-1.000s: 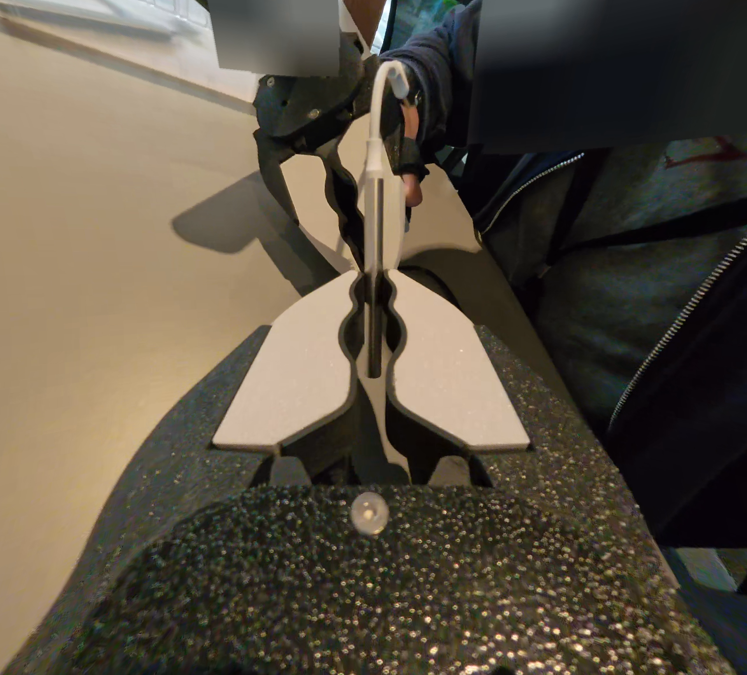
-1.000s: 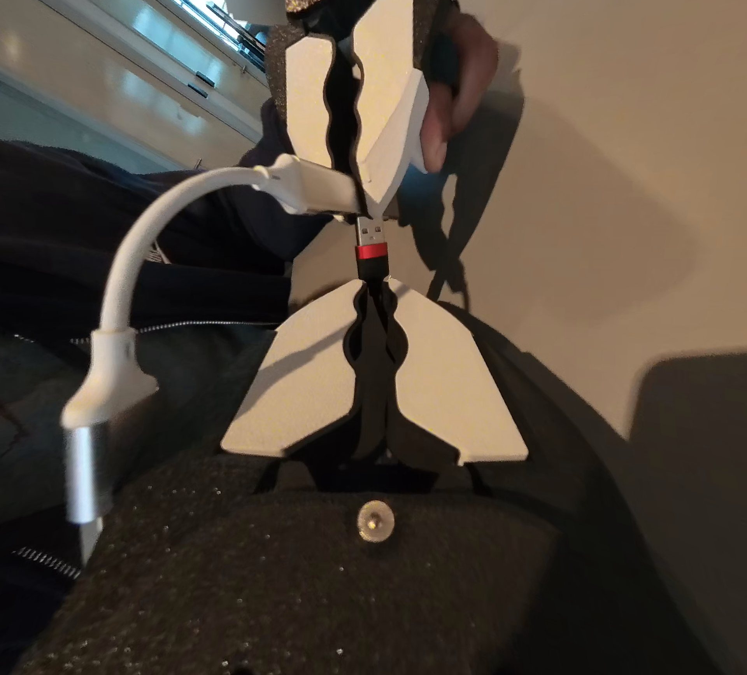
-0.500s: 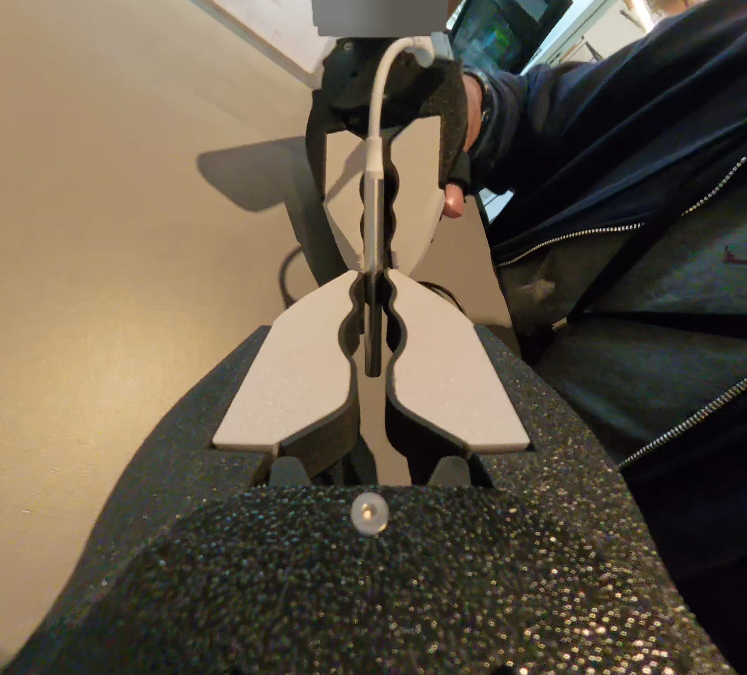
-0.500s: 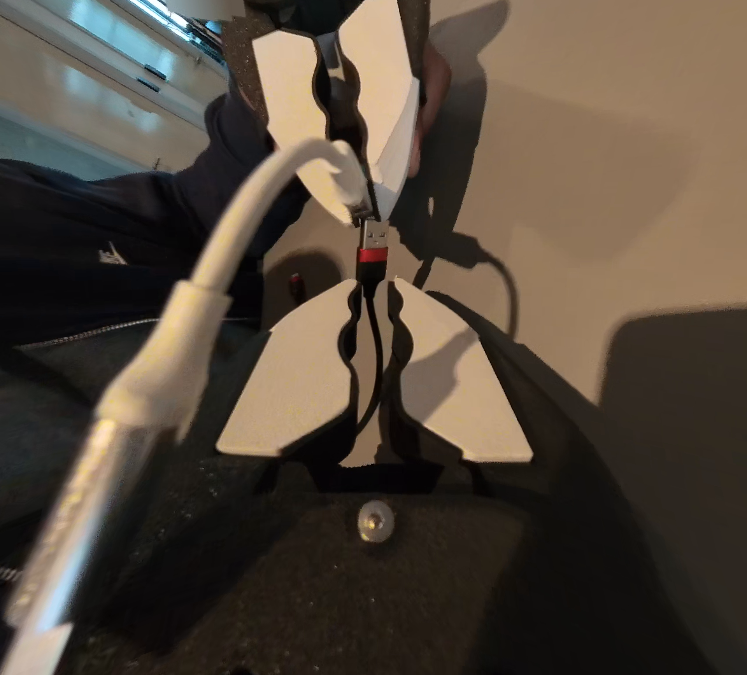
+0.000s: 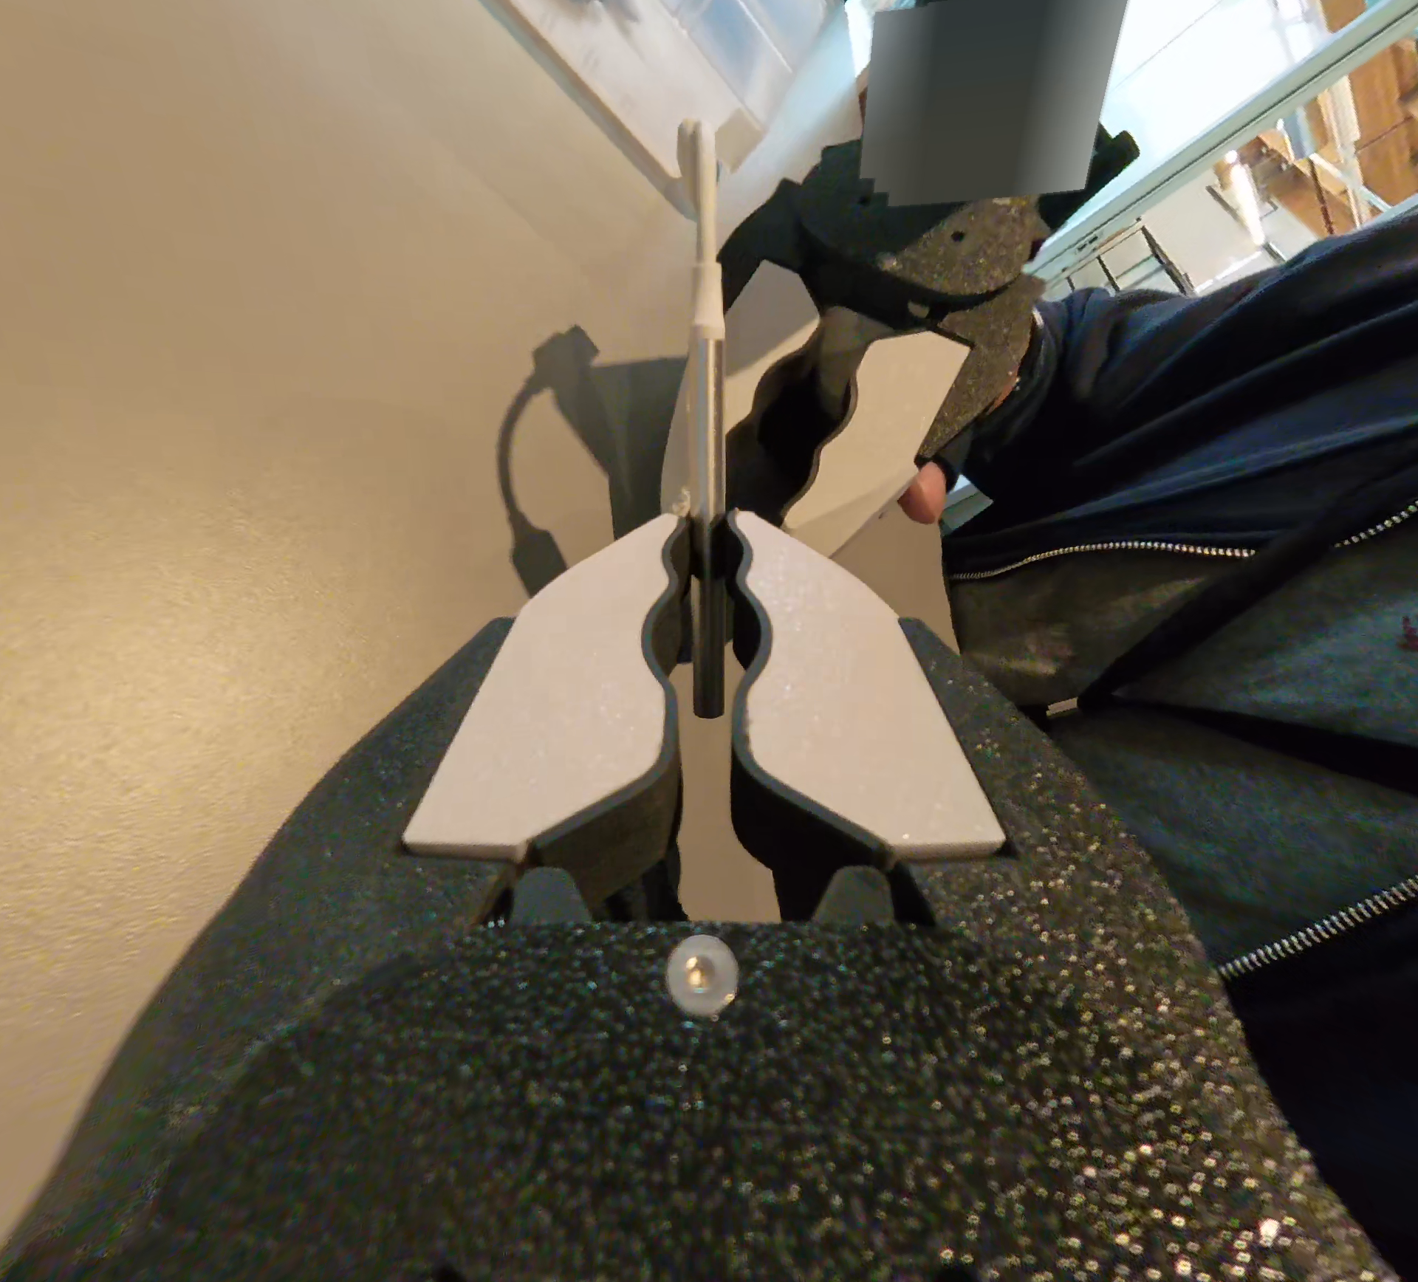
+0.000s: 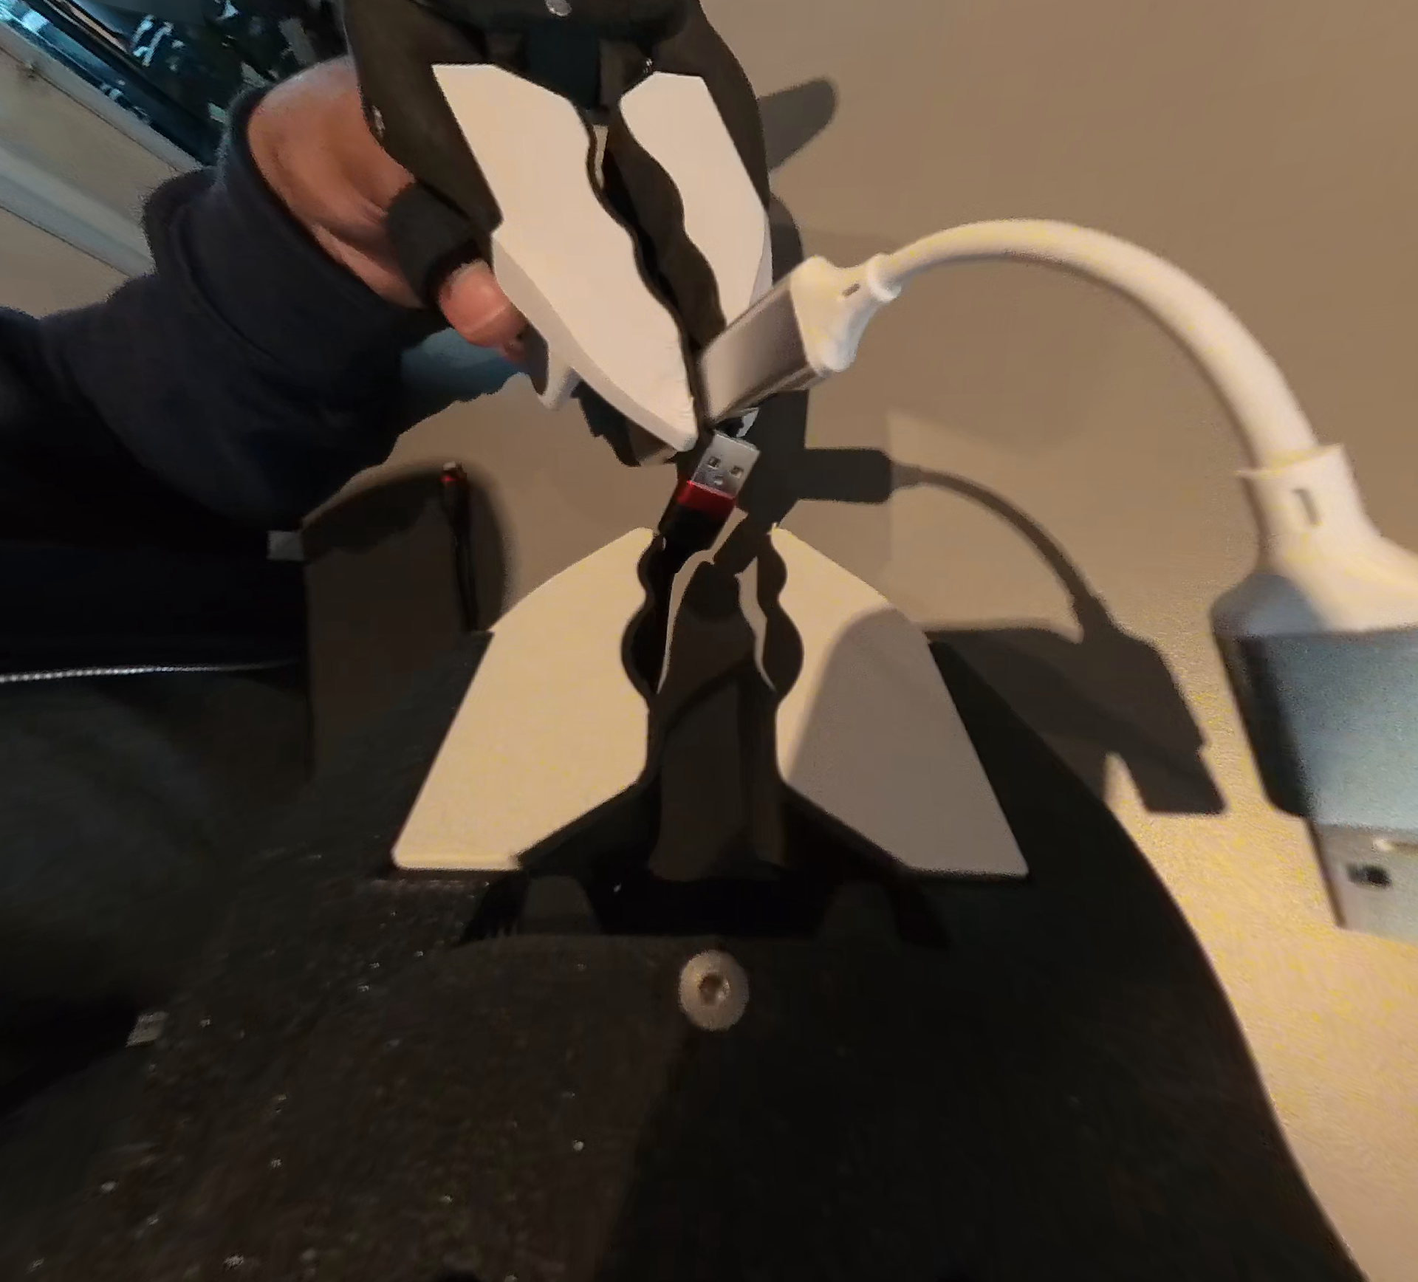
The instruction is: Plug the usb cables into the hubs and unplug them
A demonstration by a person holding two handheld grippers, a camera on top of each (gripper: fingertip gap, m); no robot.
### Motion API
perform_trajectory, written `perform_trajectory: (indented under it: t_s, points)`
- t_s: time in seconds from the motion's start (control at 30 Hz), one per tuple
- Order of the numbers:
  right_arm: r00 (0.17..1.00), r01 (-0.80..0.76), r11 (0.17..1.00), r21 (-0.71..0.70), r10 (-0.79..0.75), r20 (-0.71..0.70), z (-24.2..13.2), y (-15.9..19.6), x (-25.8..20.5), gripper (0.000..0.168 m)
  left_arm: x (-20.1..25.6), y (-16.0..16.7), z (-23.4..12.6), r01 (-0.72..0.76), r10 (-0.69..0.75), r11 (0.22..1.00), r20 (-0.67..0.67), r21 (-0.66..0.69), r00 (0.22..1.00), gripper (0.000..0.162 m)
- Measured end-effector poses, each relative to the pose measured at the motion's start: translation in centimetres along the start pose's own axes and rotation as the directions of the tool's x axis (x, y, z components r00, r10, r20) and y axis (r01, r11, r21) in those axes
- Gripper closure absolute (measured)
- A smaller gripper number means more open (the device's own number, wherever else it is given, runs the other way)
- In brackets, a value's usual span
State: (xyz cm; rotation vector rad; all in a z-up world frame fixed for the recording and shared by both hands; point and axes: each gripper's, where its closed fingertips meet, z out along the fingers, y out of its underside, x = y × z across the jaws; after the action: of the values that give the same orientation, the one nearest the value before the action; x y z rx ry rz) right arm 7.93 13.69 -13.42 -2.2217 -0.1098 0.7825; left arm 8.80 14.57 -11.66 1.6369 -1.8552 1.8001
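Left tongs [image 5: 706, 524] and right tongs [image 6: 710, 539] both clamped.

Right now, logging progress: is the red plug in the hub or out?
Out. The red plug, held by the right gripper, shows its bare metal end just short of the silver hub.

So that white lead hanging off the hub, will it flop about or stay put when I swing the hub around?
Likely stays put: the white lead is thick and holds an unsupported arch from the hub in the left gripper. Its far metal plug looks heavy for the lead, so it may sway and could knock the right gripper.
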Motion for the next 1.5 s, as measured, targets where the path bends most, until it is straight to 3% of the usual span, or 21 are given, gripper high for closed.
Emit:
perform_trajectory:
  t_s: [0.27,0.53,0.77,0.9,1.03,1.17,1.3,1.5]
  points:
    - [0.990,0.075,0.996,-0.040,-0.079,-0.119,0.3,0.4,0.3,0.142,0.0,0.3,0.6,0.007,-0.007,1.000,0.022,-0.009,1.000,0.155]
    - [0.986,0.065,0.997,-0.030,-0.068,-0.151,0.4,0.3,0.2,0.143,0.3,0.4,1.1,-0.001,0.001,1.000,0.030,-0.012,1.000,0.155]
    - [0.945,0.106,0.993,-0.044,-0.114,-0.308,-0.6,0.9,1.0,0.141,0.4,0.4,1.2,0.000,0.001,1.000,0.027,-0.011,1.000,0.155]
    - [0.934,0.113,0.992,-0.054,-0.124,-0.336,-0.4,1.4,1.1,0.151,0.3,0.4,1.4,-0.007,0.008,1.000,0.044,-0.009,0.999,0.155]
    - [0.887,0.151,0.984,-0.096,-0.178,-0.425,-1.1,1.4,1.9,0.149,-0.1,0.2,0.9,-0.027,0.027,1.000,0.086,0.000,0.996,0.155]
    - [0.839,0.160,0.965,-0.209,-0.245,-0.486,-1.2,2.1,2.2,0.136,-0.7,-0.3,0.0,-0.060,0.058,0.998,0.145,0.006,0.988,0.155]
    - [0.825,0.138,0.970,-0.202,-0.225,-0.517,-0.7,1.9,2.0,0.131,-0.8,-0.7,-0.8,-0.077,0.072,0.997,0.173,0.020,0.982,0.155]
    - [0.752,0.138,0.953,-0.268,-0.277,-0.598,0.2,2.1,2.2,0.134,-0.6,-1.4,-1.7,-0.112,0.102,0.993,0.205,0.038,0.973,0.155]
